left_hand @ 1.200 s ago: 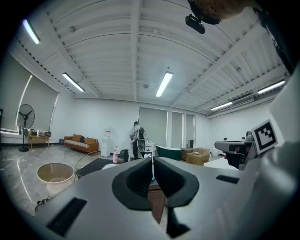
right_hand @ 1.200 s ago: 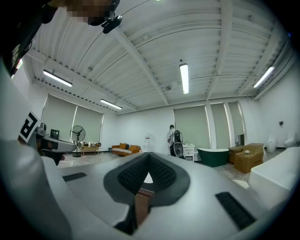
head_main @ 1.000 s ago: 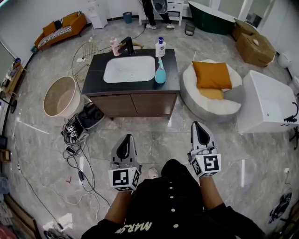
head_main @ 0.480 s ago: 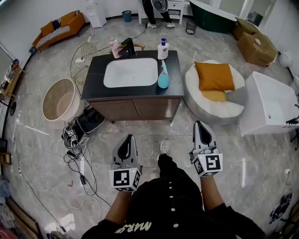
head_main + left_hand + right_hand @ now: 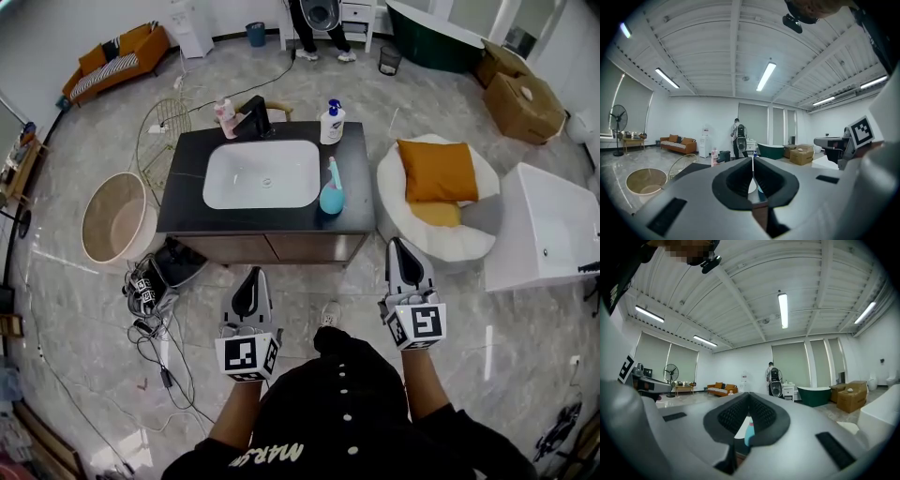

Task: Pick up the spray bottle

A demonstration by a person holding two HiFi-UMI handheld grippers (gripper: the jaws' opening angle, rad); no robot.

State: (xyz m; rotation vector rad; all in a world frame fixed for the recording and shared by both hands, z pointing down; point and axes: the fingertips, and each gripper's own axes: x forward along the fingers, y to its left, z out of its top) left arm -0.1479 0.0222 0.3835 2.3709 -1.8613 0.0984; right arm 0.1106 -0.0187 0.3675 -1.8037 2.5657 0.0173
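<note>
The teal spray bottle [image 5: 331,194] stands on the dark counter [image 5: 356,214], just right of the white basin [image 5: 262,173]. It is ahead of both grippers and well apart from them. It lies between their lines of reach, somewhat nearer the right gripper [image 5: 398,248] than the left gripper [image 5: 252,277]. Both have their jaws pressed together and hold nothing. The bottle seems upright, its neck pointing away from the person. From this steep angle its trigger direction is hard to make out, and each gripper view shows only a teal sliver behind the jaws.
</note>
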